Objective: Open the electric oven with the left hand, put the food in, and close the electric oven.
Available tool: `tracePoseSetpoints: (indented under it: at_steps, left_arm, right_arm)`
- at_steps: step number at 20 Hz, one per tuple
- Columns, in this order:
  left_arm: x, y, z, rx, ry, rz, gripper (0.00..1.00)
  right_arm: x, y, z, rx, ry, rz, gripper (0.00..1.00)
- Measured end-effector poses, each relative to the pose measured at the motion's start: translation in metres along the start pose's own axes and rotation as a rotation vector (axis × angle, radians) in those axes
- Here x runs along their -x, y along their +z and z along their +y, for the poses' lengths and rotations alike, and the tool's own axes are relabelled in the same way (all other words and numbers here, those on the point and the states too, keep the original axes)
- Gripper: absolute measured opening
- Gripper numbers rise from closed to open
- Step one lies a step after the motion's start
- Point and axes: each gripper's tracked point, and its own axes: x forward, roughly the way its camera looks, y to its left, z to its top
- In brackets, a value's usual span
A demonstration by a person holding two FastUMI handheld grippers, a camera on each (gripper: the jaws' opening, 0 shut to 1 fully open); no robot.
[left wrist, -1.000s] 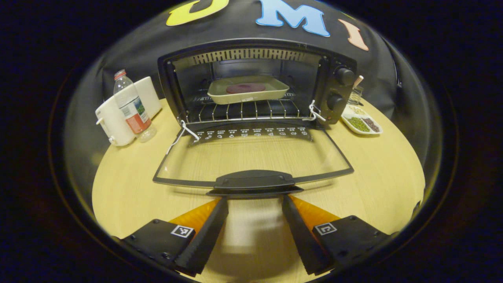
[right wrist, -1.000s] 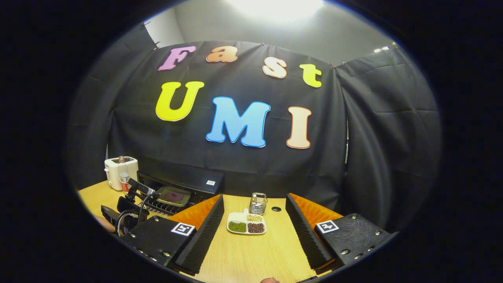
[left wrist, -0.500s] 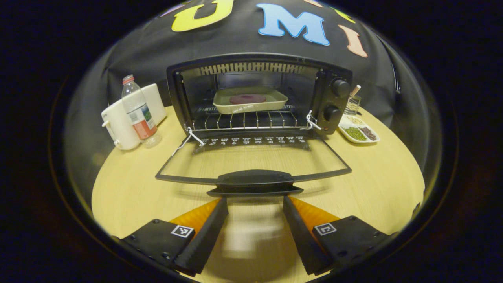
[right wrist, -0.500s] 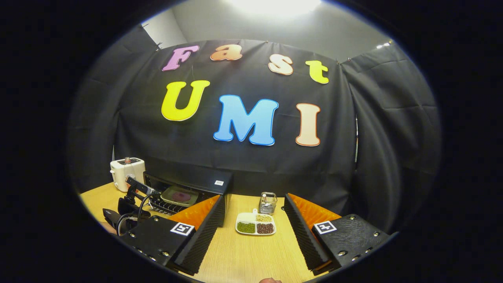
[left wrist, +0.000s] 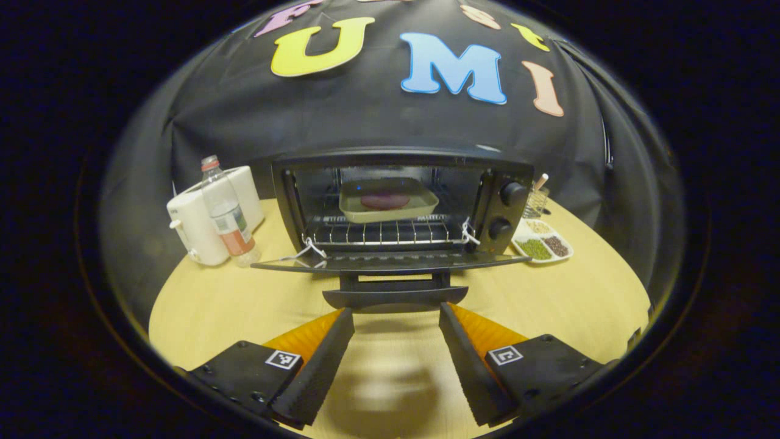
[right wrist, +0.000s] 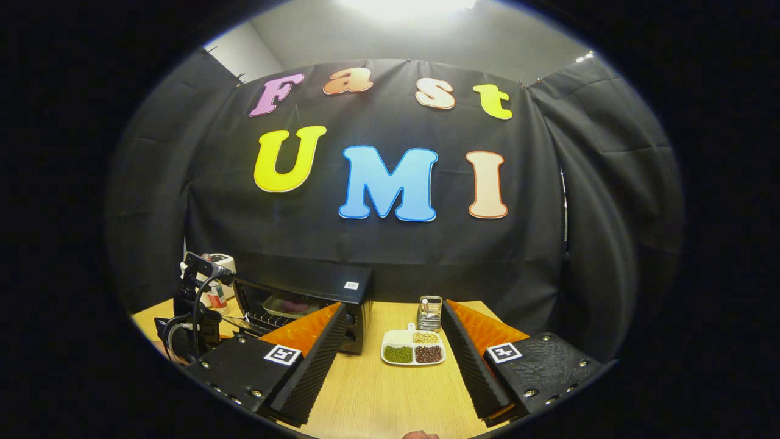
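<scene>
The oven (left wrist: 402,207) stands on the table (left wrist: 244,305) with its door (left wrist: 390,262) dropped level. A tray (left wrist: 388,204) with the dark food (left wrist: 384,200) sits on the rack inside. The left gripper (left wrist: 396,317) hangs just before the door handle (left wrist: 395,297), fingers spread wide, gripping nothing. The right gripper (right wrist: 393,317) is wide open too, bare, above the table near a dish (right wrist: 413,355) of beans.

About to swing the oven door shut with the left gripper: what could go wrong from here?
1. The left gripper sits just below the door handle, jaws open and empty; pushing up without a grip may let the door drop back.
2. White cords at both hinges could get pinched.
3. The tray on the rack might shift if the door slams.
</scene>
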Motion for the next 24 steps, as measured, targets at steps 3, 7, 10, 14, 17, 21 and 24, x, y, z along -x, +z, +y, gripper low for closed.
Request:
tracePoseSetpoints:
  at_steps: [3, 7, 10, 14, 17, 21, 24]
  left_arm:
    - [0.005, 0.024, 0.001, -0.027, 0.005, -0.065, 1.0]
    - [0.0, 0.05, -0.001, -0.04, -0.015, -0.126, 0.96]
    - [-0.01, 0.074, 0.003, -0.043, -0.018, -0.188, 1.0]
    - [0.022, 0.105, 0.004, -0.079, -0.012, -0.285, 1.0]
    - [0.077, 0.13, 0.001, -0.082, 0.021, -0.374, 0.94]
    - [0.167, 0.152, -0.006, -0.052, 0.061, -0.488, 1.0]
    - [0.229, 0.157, -0.008, -0.055, 0.113, -0.536, 1.0]
  right_arm:
    - [0.0, -0.005, -0.001, -0.006, -0.009, 0.013, 0.95]
    - [0.0, -0.008, -0.003, -0.024, -0.025, 0.041, 0.95]
    - [0.001, -0.01, -0.004, -0.037, -0.037, 0.043, 0.95]
    - [0.006, 0.0, -0.006, -0.036, -0.043, 0.01, 0.95]
    - [0.018, 0.014, -0.01, -0.048, -0.026, -0.043, 0.95]
    - [0.044, 0.036, -0.016, -0.057, 0.031, -0.11, 0.95]
    - [0.065, 0.039, -0.022, -0.068, 0.068, -0.125, 0.95]
